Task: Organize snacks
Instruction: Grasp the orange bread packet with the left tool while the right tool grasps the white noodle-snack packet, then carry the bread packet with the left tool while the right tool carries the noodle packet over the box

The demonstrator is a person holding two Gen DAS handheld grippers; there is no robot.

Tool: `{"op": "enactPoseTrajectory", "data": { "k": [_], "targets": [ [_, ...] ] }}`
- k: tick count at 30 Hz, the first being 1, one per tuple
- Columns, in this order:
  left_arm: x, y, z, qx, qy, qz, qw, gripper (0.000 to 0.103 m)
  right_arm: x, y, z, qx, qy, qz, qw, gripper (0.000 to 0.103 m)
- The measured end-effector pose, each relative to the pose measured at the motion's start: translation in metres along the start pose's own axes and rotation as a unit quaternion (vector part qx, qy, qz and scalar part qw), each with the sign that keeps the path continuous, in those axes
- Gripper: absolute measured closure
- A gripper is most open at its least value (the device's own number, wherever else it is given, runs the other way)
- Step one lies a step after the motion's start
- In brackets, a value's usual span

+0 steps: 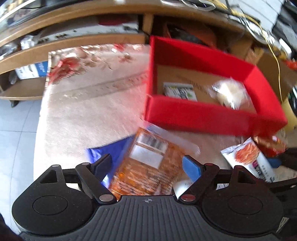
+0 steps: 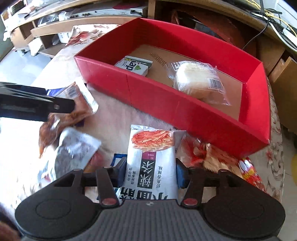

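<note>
A red box (image 1: 204, 118) (image 2: 167, 103) stands on a table with a pale cloth. It holds a white-and-green packet (image 1: 180, 91) (image 2: 133, 66) and a wrapped bun (image 1: 230, 92) (image 2: 198, 81). My left gripper (image 1: 148, 166) is shut on an orange snack bag (image 1: 148, 166) with a barcode label, just in front of the box; it also shows in the right wrist view (image 2: 78, 103). My right gripper (image 2: 150, 170) is shut on a white packet (image 2: 152, 159) printed with red strips, near the box's front wall; the left wrist view shows it too (image 1: 248, 157).
More snacks lie on the cloth: a grey-white pouch (image 2: 76, 150), a red packet (image 2: 250, 174) at the right, a blue wrapper (image 1: 109, 150). Wooden shelving (image 1: 74, 42) stands behind the table. Tiled floor (image 1: 16, 126) is on the left. Cables (image 2: 272, 16) hang at the back right.
</note>
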State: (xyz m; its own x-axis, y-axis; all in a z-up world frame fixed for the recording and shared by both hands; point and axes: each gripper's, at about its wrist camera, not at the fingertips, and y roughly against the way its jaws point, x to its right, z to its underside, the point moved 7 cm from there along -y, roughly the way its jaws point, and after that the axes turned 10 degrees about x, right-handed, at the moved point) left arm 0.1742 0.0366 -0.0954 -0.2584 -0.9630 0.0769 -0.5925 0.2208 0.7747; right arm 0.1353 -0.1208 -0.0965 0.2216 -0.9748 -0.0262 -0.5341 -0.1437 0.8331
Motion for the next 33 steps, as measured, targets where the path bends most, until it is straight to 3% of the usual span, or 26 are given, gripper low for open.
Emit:
{"op": "enactPoseTrajectory", "data": {
  "k": [5,9,15,20,22,28,33],
  "targets": [
    [0.014,-0.012,0.003,-0.005,-0.052,-0.016,0.9985,0.016,0.004,0.003,0.008,0.004,-0.010,-0.016,1.000,0.046],
    [0.024,-0.009,0.006,-0.010,-0.068,-0.007,0.9976,0.016,0.008,0.004,0.009,0.007,-0.022,-0.027,0.999,0.046],
    [0.031,-0.009,0.010,-0.016,-0.105,-0.024,0.9941,0.016,0.011,0.000,0.009,0.001,-0.026,-0.036,0.999,0.045],
    [0.038,-0.018,0.012,-0.032,-0.162,-0.039,0.9855,0.006,0.013,0.000,0.011,0.002,-0.028,-0.042,0.999,0.045],
    [0.035,-0.021,0.011,-0.037,-0.157,-0.037,0.9862,0.006,0.014,-0.001,0.011,0.000,-0.030,-0.045,0.999,0.044],
    [0.034,-0.010,0.013,-0.023,-0.150,-0.038,0.9877,0.024,0.015,0.001,0.011,0.003,-0.024,-0.048,0.999,0.045],
    [0.032,-0.002,0.011,-0.010,-0.115,-0.035,0.9927,0.036,0.010,0.005,0.010,0.011,-0.007,-0.043,0.999,0.048]
  ]
}}
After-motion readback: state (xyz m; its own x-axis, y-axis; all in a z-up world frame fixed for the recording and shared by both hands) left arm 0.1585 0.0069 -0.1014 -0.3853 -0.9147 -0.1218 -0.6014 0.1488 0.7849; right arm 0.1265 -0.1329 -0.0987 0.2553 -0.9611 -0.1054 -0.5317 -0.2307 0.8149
